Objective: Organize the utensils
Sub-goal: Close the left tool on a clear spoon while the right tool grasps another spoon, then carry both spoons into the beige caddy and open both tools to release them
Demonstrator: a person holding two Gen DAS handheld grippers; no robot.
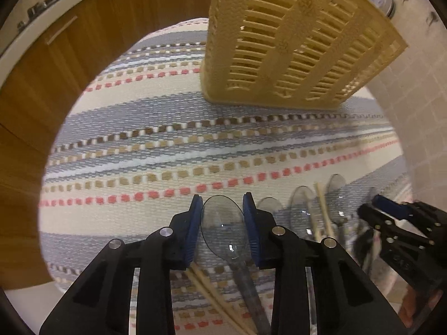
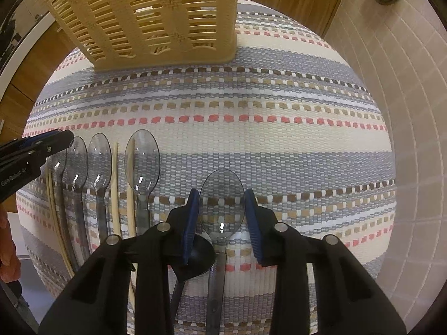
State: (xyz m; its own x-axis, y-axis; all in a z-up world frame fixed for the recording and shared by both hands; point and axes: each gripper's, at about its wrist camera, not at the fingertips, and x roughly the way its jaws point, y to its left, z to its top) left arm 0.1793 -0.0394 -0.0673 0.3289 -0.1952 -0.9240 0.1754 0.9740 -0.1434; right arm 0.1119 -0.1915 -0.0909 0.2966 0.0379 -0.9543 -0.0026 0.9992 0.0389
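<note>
Striped woven mat (image 2: 251,89) on tile floor (image 2: 413,139), wood cabinets (image 1: 56,83) behind. Yellow slotted basket (image 1: 293,42) upright at mat's far edge; clear spoons (image 2: 97,156) + chopsticks (image 2: 114,189) lined up near side. Left gripper (image 1: 222,223) and right gripper (image 2: 222,212) each part-open around a clear spoon bowl (image 1: 222,226), contact unclear.

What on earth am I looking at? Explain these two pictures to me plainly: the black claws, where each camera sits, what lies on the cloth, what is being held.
There is no robot here. A person holds a hand-operated gripper in each hand, and each carries a wide-angle camera looking along its two fingers, so the edges bend.

One picture comes from the left gripper, the other from the right gripper. The black arms with blue pads are the fingers.

On the striped mat lie clear plastic spoons and pale chopsticks in a row, plus a black spoon. A yellow slotted basket stands at the far end.

Nothing is gripped yet. Each gripper is open, its fingers either side of a spoon bowl: the left around one clear spoon, the right around another clear spoon.
</note>
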